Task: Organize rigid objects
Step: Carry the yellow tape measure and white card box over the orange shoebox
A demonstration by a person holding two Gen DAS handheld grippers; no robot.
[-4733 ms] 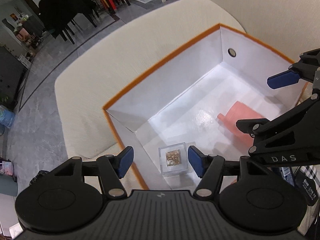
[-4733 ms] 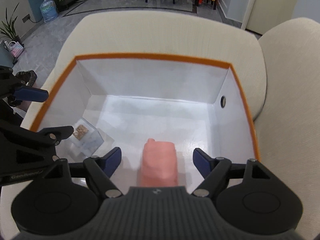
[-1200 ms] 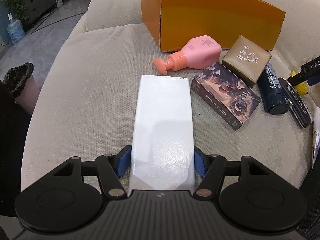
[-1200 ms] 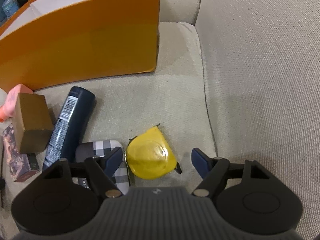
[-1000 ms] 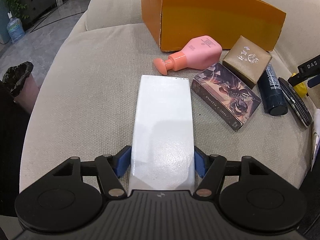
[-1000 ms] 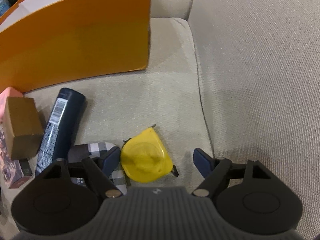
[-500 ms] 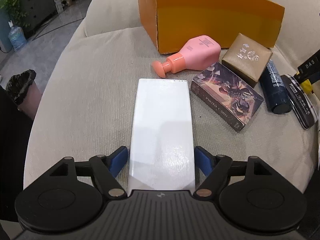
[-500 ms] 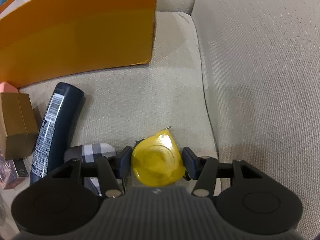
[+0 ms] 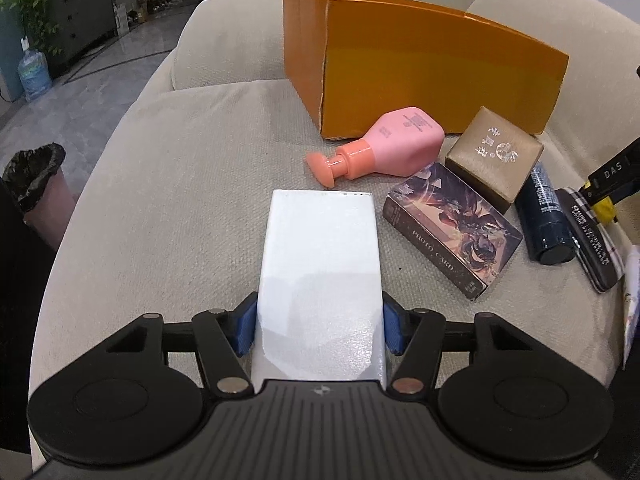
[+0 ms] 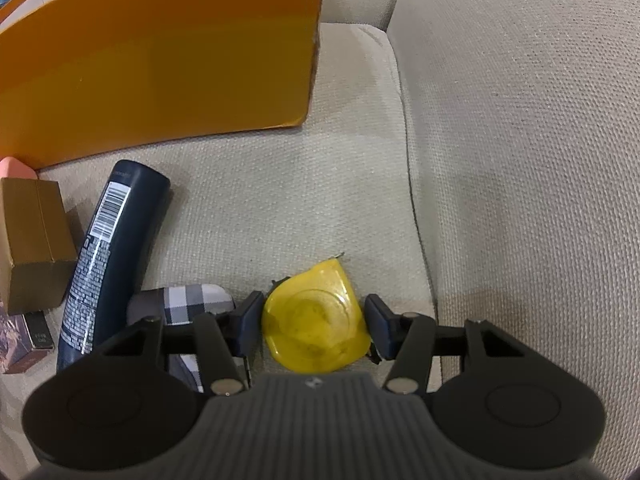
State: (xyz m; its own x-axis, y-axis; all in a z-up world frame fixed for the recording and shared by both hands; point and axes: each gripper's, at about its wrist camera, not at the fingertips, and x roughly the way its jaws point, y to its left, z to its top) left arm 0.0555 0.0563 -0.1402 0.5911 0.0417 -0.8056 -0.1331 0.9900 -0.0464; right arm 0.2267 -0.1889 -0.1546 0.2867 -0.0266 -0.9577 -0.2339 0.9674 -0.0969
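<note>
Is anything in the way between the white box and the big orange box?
Yes. The pink bottle lies on its side on the sofa, right between the white box that the left gripper has its fingers closed on, and the orange box. Lifted over it, nothing else visible blocks the way.

Soft indoor light, glare on white box [image 9: 320, 264]; strong fisheye bending; right view dimmer, softer.

Beige sofa cushion [image 9: 168, 184] carries orange box [image 9: 420, 76], pink bottle [image 9: 392, 144], white box [image 9: 320, 264], card box [image 9: 452, 228]
</note>
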